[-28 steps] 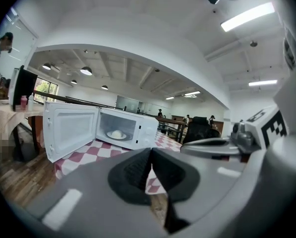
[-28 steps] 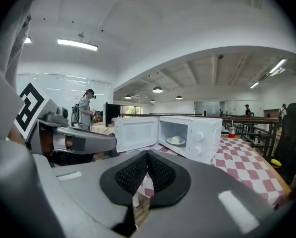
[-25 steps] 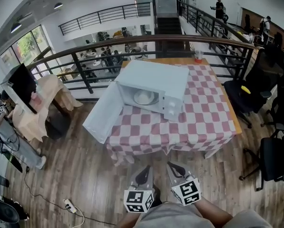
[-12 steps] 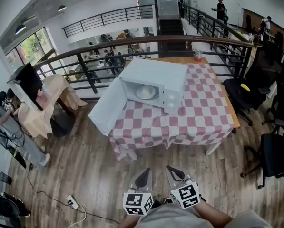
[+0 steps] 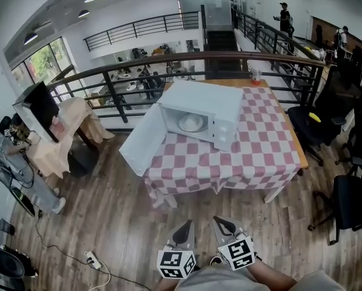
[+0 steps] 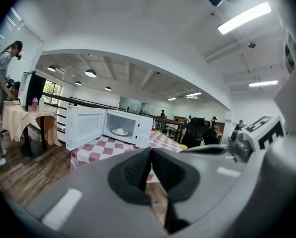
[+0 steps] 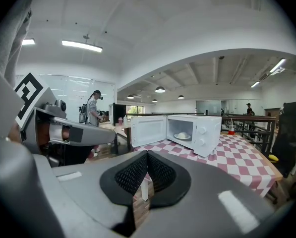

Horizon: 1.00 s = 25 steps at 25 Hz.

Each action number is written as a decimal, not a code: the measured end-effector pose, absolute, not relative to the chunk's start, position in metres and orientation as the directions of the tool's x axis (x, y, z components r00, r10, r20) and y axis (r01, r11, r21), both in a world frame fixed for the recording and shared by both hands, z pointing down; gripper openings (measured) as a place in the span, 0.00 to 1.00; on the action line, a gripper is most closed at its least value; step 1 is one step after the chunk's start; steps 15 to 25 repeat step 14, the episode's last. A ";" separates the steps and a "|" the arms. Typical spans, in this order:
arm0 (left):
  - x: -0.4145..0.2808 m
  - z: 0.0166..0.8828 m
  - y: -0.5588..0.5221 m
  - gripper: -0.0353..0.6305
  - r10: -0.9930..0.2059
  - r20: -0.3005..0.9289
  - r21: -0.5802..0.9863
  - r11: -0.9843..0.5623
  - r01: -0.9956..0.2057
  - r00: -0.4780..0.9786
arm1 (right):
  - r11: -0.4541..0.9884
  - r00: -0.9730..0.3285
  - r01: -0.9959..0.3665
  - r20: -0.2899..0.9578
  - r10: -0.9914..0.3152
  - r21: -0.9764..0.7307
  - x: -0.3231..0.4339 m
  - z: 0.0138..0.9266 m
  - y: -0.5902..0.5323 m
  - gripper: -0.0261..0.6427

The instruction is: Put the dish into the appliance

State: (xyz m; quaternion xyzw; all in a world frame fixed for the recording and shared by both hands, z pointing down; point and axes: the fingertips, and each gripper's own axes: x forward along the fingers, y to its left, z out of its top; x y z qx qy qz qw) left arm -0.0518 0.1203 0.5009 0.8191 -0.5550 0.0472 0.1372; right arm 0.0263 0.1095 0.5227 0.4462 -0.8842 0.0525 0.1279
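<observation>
While the person stands on the wooden floor (image 5: 108, 223), well apart from the worktop (image 5: 253, 156), the two tools are low at the bottom edge of the head view, side by side. The left hand-held gripper (image 5: 184, 228) has its two jaws pressed together at the tips, and its own view shows nothing between them. The right hand-held gripper (image 5: 224, 225) is the same: the dark ribbed pads meet at the front, and through the narrow slit behind them only the floor is visible. Each one carries its cube with square markers, close to the person's body.

The worktop is covered with a red and white checked cloth. On it stands the white microwave (image 5: 208, 105), near the corner on the left side in the head view. Its door (image 5: 143, 139) is swung fully open and reaches out over the worktop's edge. The dish (image 5: 191, 122), white and round, lies inside the microwave, on the bottom of the chamber. A red cup (image 5: 254, 74) stands at the far edge of the worktop, beside the railing (image 5: 168, 59).
</observation>
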 end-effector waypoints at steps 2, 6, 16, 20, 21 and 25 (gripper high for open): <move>-0.050 0.503 0.120 0.07 -0.893 0.234 0.170 -0.350 -0.921 0.383 | 0.597 -0.570 -0.802 0.271 -0.776 0.022 0.026 0.523 0.109 0.04; -0.046 0.504 0.120 0.07 -0.889 0.238 0.178 -0.355 -0.918 0.390 | 0.591 -0.563 -0.807 0.274 -0.779 0.021 0.028 0.524 0.108 0.04; -0.046 0.504 0.118 0.07 -0.891 0.241 0.183 -0.348 -0.920 0.385 | 0.602 -0.576 -0.798 0.273 -0.771 0.016 0.026 0.524 0.106 0.04; -0.046 0.504 0.118 0.07 -0.891 0.241 0.183 -0.348 -0.920 0.385 | 0.602 -0.576 -0.798 0.273 -0.771 0.016 0.026 0.524 0.106 0.04; -0.046 0.504 0.118 0.07 -0.891 0.241 0.183 -0.348 -0.920 0.385 | 0.602 -0.576 -0.798 0.273 -0.771 0.016 0.026 0.524 0.106 0.04; -0.046 0.504 0.118 0.07 -0.891 0.241 0.183 -0.348 -0.920 0.385 | 0.602 -0.576 -0.798 0.273 -0.771 0.016 0.026 0.524 0.106 0.04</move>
